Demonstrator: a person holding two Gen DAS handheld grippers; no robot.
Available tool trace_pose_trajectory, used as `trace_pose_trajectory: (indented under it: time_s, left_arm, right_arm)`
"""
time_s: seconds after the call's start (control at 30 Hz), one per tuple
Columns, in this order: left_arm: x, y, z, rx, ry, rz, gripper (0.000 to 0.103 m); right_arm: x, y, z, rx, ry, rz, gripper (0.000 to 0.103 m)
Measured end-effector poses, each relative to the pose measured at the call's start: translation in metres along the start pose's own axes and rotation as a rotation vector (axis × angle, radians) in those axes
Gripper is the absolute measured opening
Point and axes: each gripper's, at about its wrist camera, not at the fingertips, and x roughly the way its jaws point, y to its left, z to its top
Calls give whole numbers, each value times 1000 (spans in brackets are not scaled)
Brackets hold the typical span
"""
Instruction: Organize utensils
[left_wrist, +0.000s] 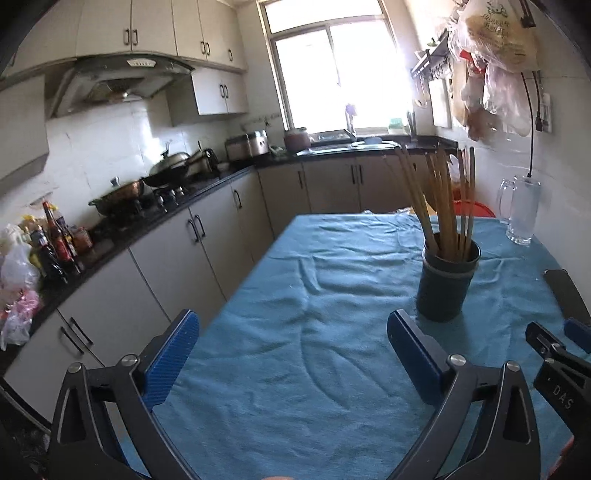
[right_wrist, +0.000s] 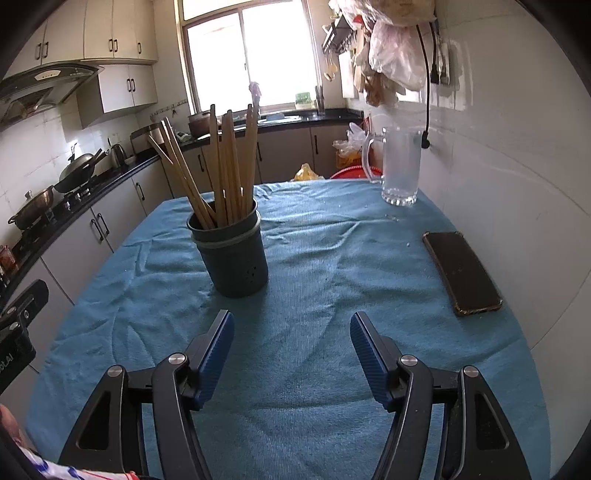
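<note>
A dark round utensil holder (left_wrist: 447, 282) (right_wrist: 233, 258) stands upright on the blue tablecloth (left_wrist: 314, 295) (right_wrist: 332, 266). Several wooden chopsticks (left_wrist: 439, 203) (right_wrist: 221, 170) stick out of it, fanned apart. My left gripper (left_wrist: 291, 325) is open wide over bare cloth, with the holder just beyond its right finger. My right gripper (right_wrist: 291, 325) is open too, nothing between its blue pads; the holder sits ahead and slightly left of it. The right gripper's body (left_wrist: 561, 362) shows at the right edge of the left wrist view.
A glass mug (left_wrist: 521, 210) (right_wrist: 400, 166) stands at the far right of the table by the tiled wall. A dark phone (right_wrist: 461, 271) lies on the cloth at the right. Kitchen counter with pans and bottles (left_wrist: 122, 206) runs along the left.
</note>
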Motion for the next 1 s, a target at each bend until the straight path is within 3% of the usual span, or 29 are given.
trace_pose_trajectory:
  time_s: [0.2,0.47,0.77,1.0]
  left_arm:
    - [-9,9,-1,-50,24,-92,101]
    - [-16,17,0,-108,61,-157,101]
    - [-9,27,-8,-156,133,-198,101]
    - [-8,26,-12,-127,130,-204,101]
  right_arm:
    - [-13,1,0,-10,-28,-3,72]
    - [-30,5,-1,-29,-64,-11,74]
    - [-39,15,-3,-83,-68,-31,76]
    - [-40,22,-3,-99,-67,-35,77]
